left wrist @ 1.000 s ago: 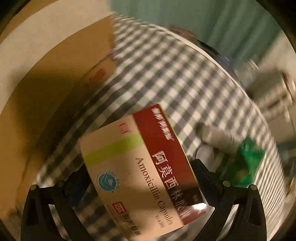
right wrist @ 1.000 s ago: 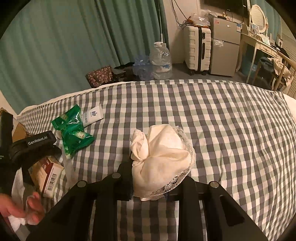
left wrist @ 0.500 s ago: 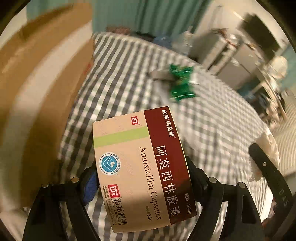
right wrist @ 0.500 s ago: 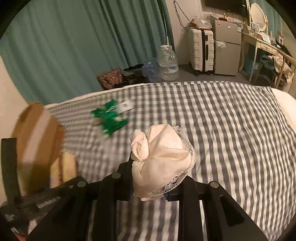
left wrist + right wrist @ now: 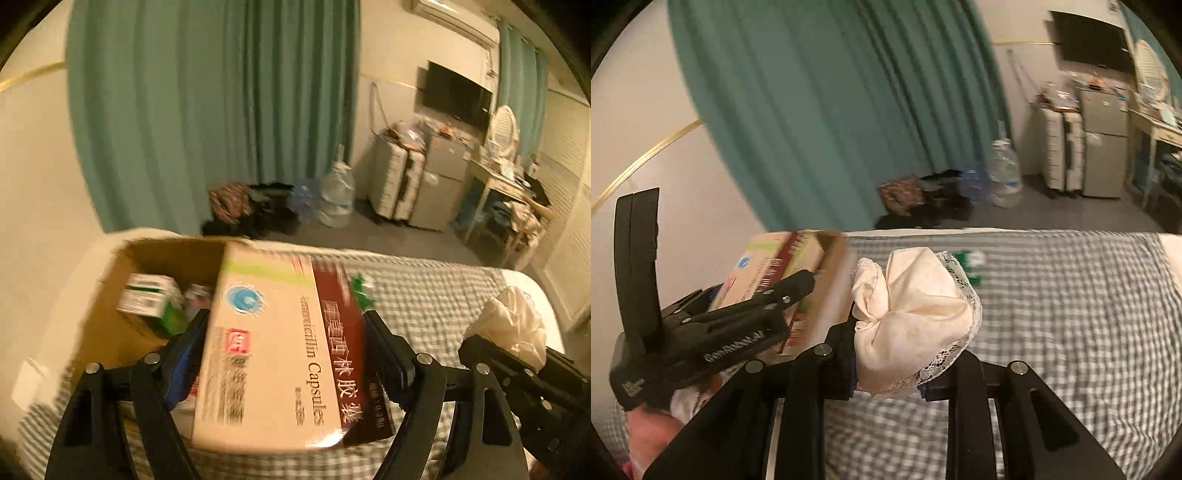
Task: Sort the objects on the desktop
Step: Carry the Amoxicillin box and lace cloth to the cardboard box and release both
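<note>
My left gripper (image 5: 284, 350) is shut on a beige and dark-red Amoxicillin box (image 5: 280, 354) and holds it over the near rim of an open cardboard box (image 5: 110, 295). A green and white carton (image 5: 151, 299) lies inside the cardboard box. My right gripper (image 5: 886, 362) is shut on a cream lace-edged cloth (image 5: 908, 314), held above the checked bedspread (image 5: 1071, 295). The cloth also shows in the left wrist view (image 5: 513, 325), and the Amoxicillin box shows in the right wrist view (image 5: 764, 266). A green packet (image 5: 967, 262) lies on the bedspread, partly hidden.
The cardboard box stands at the bedspread's far left corner by a wall. Beyond the bed edge are teal curtains (image 5: 207, 110), a water jug (image 5: 336, 195), suitcases (image 5: 395, 184) and a small fridge (image 5: 1102, 140).
Both grippers have lifted and swung left toward the cardboard box. The Amoxicillin box is now over its opening and the cloth is close beside it. Both stay shut.
</note>
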`<state>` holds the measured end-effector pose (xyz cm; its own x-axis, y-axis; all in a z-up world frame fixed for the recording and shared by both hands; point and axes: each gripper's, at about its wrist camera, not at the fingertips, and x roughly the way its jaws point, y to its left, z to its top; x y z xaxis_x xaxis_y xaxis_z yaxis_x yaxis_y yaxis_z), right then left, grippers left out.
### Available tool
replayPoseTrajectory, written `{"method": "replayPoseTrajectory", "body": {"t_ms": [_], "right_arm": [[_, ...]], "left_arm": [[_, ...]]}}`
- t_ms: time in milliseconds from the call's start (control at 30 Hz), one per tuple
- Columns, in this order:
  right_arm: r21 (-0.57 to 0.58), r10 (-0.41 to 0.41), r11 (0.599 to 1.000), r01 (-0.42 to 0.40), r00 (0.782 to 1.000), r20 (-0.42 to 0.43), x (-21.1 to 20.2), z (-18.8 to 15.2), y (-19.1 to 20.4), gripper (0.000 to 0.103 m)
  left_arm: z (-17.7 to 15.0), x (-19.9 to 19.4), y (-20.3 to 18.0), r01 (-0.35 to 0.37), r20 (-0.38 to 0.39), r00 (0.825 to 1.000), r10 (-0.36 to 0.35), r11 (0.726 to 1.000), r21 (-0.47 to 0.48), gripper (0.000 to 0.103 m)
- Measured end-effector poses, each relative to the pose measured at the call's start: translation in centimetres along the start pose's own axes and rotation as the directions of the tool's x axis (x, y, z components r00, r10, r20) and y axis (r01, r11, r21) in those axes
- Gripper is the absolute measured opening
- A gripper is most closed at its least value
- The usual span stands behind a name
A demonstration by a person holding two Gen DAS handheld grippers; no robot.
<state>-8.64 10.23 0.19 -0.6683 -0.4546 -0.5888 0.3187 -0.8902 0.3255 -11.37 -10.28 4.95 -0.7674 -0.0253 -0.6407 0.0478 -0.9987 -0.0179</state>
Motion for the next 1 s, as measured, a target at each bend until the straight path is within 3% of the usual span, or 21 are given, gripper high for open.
{"method": "replayPoseTrajectory", "body": {"t_ms": [133,267,467,533,567,633,700,733,1000], "right_arm": [[-0.069,0.063,0.995,-0.066,0.997,-0.036,2.6,0.3,5.1,0.023],[-0.129,0.087,0.987,-0.1,0.992,-0.096,6.5,0.2,9.0,0.023],[-0.152,0.133,0.975,-0.161,0.974,-0.183,13.2,0.1,12.8,0.025],[-0.165,0.127,0.973,-0.161,0.972,-0.199,14.7,0.0,14.0,0.027],[-0.168,0.127,0.972,-0.164,0.969,-0.214,15.7,-0.1,14.5,0.03],[-0.167,0.135,0.969,-0.183,0.956,-0.261,17.3,-0.3,15.1,0.049],[-0.158,0.091,0.978,-0.136,0.96,-0.265,18.1,-0.2,14.8,0.066],[-0.135,0.085,0.983,-0.123,0.962,-0.258,18.1,-0.2,14.3,0.072],[-0.045,0.142,0.988,-0.149,0.981,-0.132,12.5,1.1,11.1,0.075]], "left_arm": [[-0.5,-1.0,5.2,-0.037,0.013,0.999,0.038,0.999,-0.004,0.081],[-1.1,1.4,10.5,-0.076,-0.042,0.996,0.074,0.996,-0.048,0.063],[-3.2,4.0,15.6,-0.107,-0.108,0.99,0.094,0.987,-0.116,0.063],[-4.0,4.4,16.4,-0.121,-0.125,0.986,0.107,0.987,-0.11,0.067],[-4.2,4.6,16.6,-0.131,-0.135,0.984,0.117,0.987,-0.098,0.075],[-4.6,5.0,16.9,-0.197,-0.145,0.972,0.184,0.977,-0.083,0.078],[-5.0,5.1,17.5,-0.207,-0.156,0.969,0.19,0.973,-0.099,0.093],[-5.2,5.0,17.7,-0.202,-0.153,0.971,0.184,0.973,-0.113,0.093],[-5.6,2.6,14.4,-0.158,-0.124,0.981,0.149,0.985,-0.072,0.096]]}}
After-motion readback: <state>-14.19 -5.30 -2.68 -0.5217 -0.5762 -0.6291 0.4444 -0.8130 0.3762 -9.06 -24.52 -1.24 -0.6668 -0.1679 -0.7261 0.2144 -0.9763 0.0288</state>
